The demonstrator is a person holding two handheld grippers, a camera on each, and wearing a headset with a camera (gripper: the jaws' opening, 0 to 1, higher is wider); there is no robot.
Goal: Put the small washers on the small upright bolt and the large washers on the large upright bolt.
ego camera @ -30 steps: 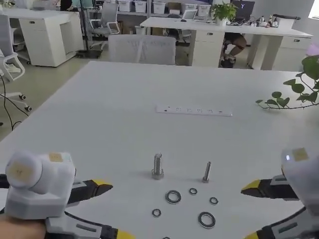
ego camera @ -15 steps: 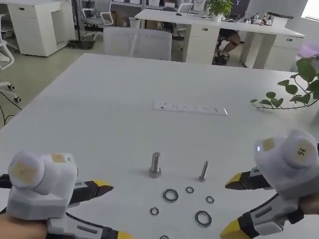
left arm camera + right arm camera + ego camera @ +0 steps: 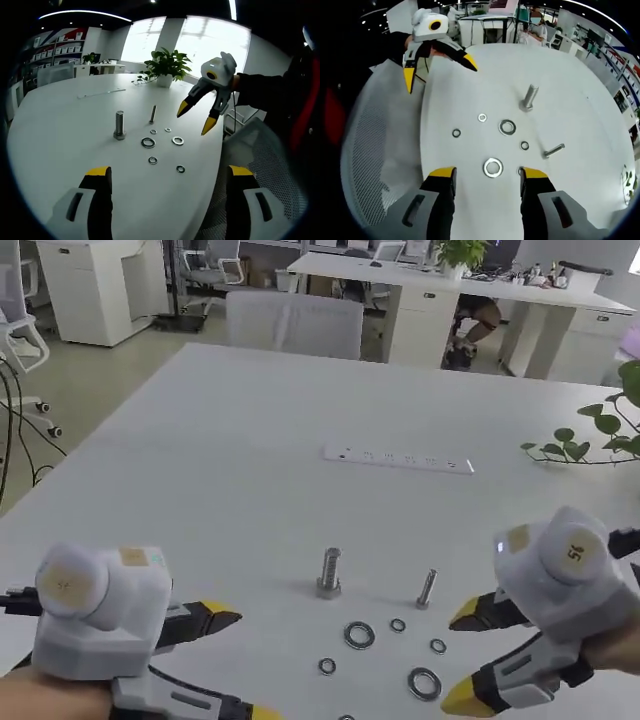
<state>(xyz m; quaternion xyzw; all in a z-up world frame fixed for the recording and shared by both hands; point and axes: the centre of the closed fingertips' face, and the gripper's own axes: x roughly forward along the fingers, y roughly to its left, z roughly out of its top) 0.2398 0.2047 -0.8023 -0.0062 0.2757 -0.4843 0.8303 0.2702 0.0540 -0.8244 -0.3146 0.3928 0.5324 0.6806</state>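
While the large washer (image 3: pixel 493 167) lies flat on the desk (image 3: pixel 250 440) just ahead of the right gripper (image 3: pixel 460 660), whose wide jaws hold nothing, they should pinch its rim before carrying it onto the large bolt (image 3: pixel 329 573).

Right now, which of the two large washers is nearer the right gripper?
The large washer just ahead of the right gripper, in line with the gap between its open jaws; the other large washer lies farther off, nearer the large bolt.

Right gripper (image 3: pixel 460 660) nearer a large washer (image 3: pixel 424 681)
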